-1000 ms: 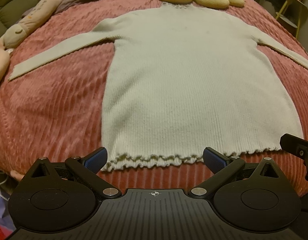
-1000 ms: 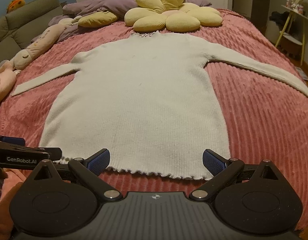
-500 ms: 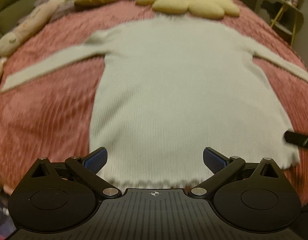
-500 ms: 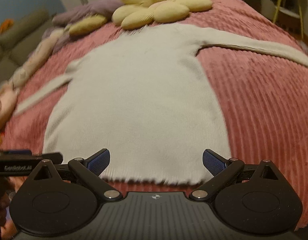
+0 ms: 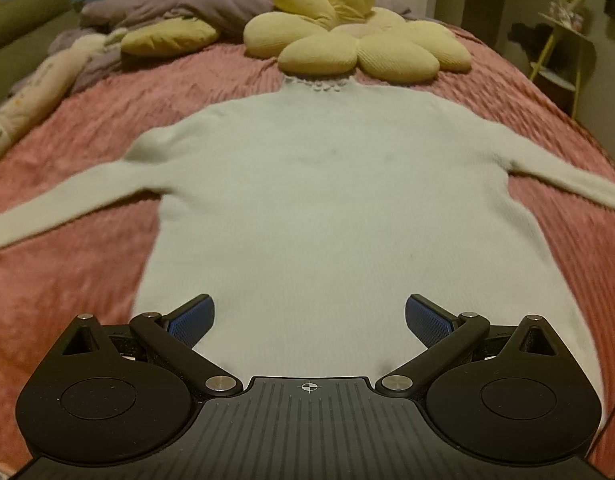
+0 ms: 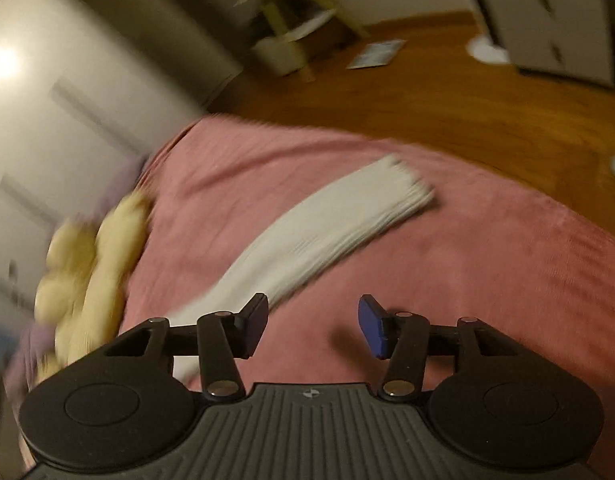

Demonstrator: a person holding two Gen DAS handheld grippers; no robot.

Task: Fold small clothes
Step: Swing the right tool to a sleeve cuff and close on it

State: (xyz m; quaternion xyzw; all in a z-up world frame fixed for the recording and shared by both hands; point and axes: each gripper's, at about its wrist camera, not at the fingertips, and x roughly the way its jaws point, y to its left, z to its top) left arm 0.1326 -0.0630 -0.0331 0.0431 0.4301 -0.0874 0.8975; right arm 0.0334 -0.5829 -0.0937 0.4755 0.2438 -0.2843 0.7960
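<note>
A pale knit sweater (image 5: 339,200) lies flat, sleeves spread, on the pink ribbed bedspread (image 5: 67,272). In the left wrist view my left gripper (image 5: 309,322) hovers open over the sweater's lower body, nothing between its blue pads. The hem is hidden under the gripper body. The right wrist view is tilted and blurred; it shows the sweater's right sleeve (image 6: 327,236) running to its cuff on the bedspread (image 6: 487,264). My right gripper (image 6: 312,326) hangs over bare bedspread just beside the sleeve, its jaws closing with nothing between them.
A yellow flower-shaped cushion (image 5: 359,44) lies beyond the sweater's collar, with a purple blanket (image 5: 179,4) and a long plush toy (image 5: 35,84) at the left. Past the bed's right edge are wooden floor (image 6: 467,100), a small side table (image 6: 291,44) and white drawers (image 6: 547,20).
My right gripper has swung right and rolled from the hem to the right sleeve, and its jaws have narrowed. My left gripper has moved forward over the sweater's body, so the hem dropped from view.
</note>
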